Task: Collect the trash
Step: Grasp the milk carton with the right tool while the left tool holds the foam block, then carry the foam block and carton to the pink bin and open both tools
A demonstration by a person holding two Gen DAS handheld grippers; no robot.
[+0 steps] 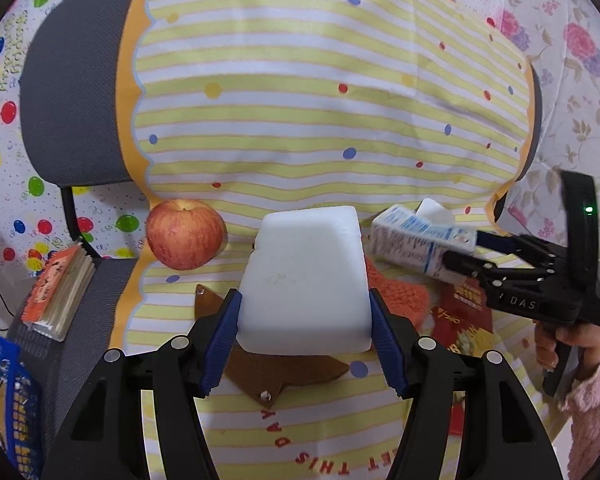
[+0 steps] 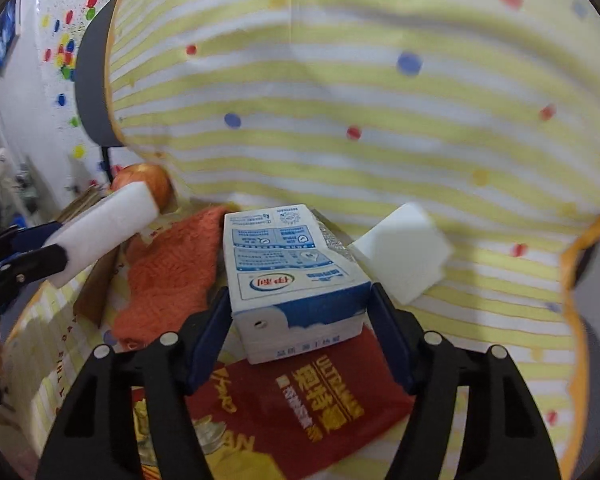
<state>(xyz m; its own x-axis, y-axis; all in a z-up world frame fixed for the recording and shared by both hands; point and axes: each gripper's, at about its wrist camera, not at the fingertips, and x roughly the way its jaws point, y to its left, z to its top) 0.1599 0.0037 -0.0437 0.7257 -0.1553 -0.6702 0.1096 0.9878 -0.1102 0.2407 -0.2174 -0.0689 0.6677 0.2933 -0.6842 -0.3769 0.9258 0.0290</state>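
My left gripper (image 1: 305, 312) is shut on a white foam block (image 1: 306, 276) and holds it above the striped cloth; the block also shows in the right wrist view (image 2: 108, 228), held from the left. My right gripper (image 2: 300, 312) is shut on a blue and white milk carton (image 2: 292, 268), lifted over a red snack bag (image 2: 300, 412). In the left wrist view the carton (image 1: 416, 244) hangs in the right gripper (image 1: 460, 252) at the right. A second white foam block (image 2: 404, 252) lies on the cloth behind the carton.
A red apple (image 1: 185, 234) rests on the yellow striped cloth (image 1: 300, 100) over a chair. An orange fuzzy cloth (image 2: 168, 272) and a brown leather piece (image 1: 276, 376) lie on the seat. A small booklet (image 1: 58, 292) sits at the left. A blue basket (image 1: 4, 400) stands at lower left.
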